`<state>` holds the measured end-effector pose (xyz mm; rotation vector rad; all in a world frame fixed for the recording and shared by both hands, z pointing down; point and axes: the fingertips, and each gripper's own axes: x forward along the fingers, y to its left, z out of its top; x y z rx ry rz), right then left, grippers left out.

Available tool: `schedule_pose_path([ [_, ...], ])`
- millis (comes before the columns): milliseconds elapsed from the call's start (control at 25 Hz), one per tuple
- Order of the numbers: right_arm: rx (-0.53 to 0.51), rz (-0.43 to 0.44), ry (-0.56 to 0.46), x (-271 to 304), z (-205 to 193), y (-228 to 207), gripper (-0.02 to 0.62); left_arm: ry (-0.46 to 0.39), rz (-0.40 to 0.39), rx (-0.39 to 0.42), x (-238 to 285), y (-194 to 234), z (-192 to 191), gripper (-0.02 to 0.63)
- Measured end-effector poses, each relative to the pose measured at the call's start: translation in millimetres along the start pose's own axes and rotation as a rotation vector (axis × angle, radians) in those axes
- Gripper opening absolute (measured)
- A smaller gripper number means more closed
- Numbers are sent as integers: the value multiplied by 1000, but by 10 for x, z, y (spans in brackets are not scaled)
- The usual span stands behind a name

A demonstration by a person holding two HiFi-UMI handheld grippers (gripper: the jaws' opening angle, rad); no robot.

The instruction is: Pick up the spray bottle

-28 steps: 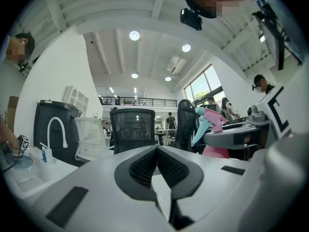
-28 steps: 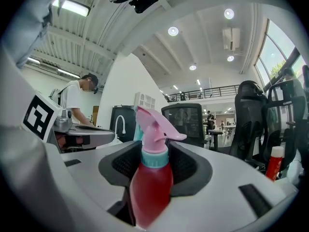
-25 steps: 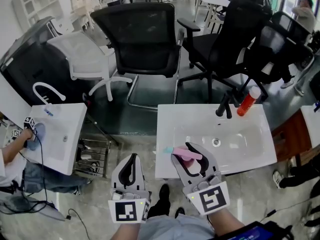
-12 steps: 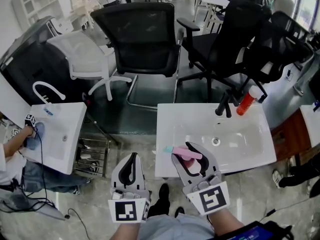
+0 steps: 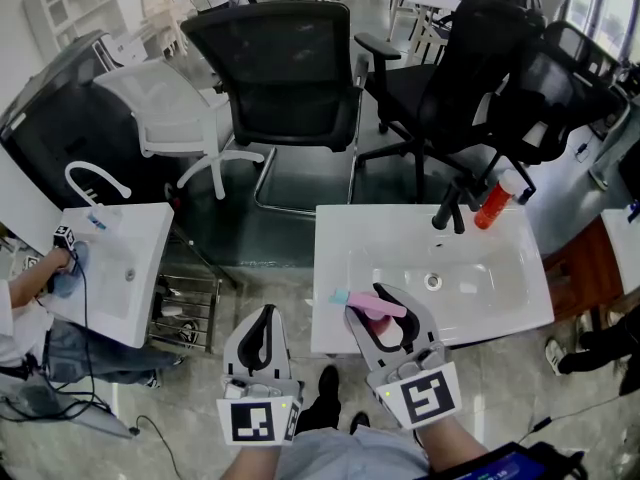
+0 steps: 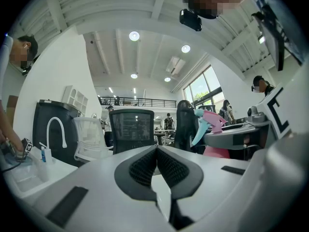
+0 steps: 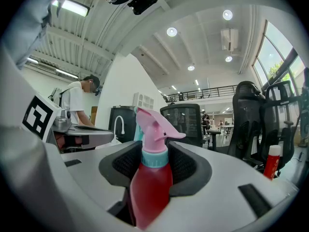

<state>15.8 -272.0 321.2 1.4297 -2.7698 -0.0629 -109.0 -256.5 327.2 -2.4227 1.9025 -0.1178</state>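
**Spray bottle clamped in your right gripper, lower centre of the head view**

Materials and shapes: the spray bottle has a glossy red body tapering to a teal collar. Above that sits a smooth pink trigger head with a beaked nozzle. In the head view the spray bottle shows as a pink bar with a teal tip pointing to frame left. It lies over the near rim of the white sink, which is glazed, rectangular and has a shallow oval bowl. Whether the bottle touches that rim, you cannot tell from here. At the sink's far right corner stand a matte black faucet and a red bottle with a white cap. A black mesh office chair fills the upper centre.

Right gripper: its jaws stand about half apart. The ribbed black pads press both sides of the bottle at collar and shoulder. The nozzle rises above the jaw tips.

Left gripper: its ribbed pads meet in a closed seam with nothing between them.

Pose: you hold both grippers level, pointing away from you. In the head view the right gripper reaches the sink's near edge. The left gripper sits just beside it to frame left, over the floor and apart from the sink.
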Motion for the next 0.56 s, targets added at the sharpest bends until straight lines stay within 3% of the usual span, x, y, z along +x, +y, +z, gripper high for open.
schedule_pose_path([
  [560, -2, 4, 2, 7, -31, -22, 179, 3, 6, -3, 18, -7, -21, 15],
])
